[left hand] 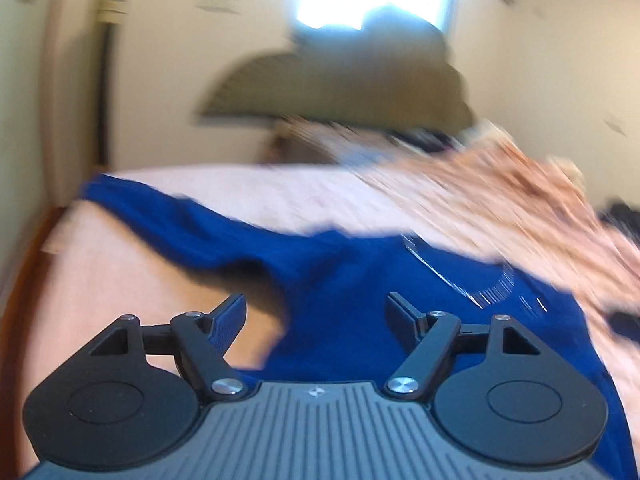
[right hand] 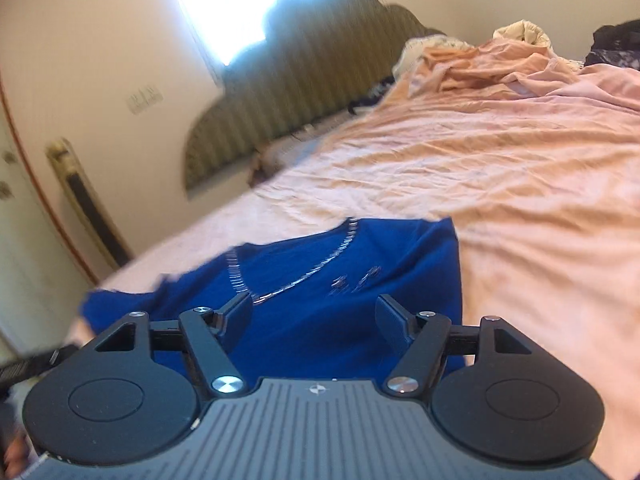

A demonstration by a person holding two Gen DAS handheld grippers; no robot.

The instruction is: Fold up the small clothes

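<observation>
Blue shirt (right hand: 320,300) lay spread on pink bedsheet (right hand: 520,200), directly under and ahead of both grippers. Left gripper (left hand: 316,316) had jaws apart, holding nothing. Right gripper (right hand: 314,316) also spread wide, empty. Striped headboard (right hand: 288,92) behind.

No lettering could be read. The blue knit garment (right hand: 360,280) bore a small silvery mark, too blurred to make out.
</observation>
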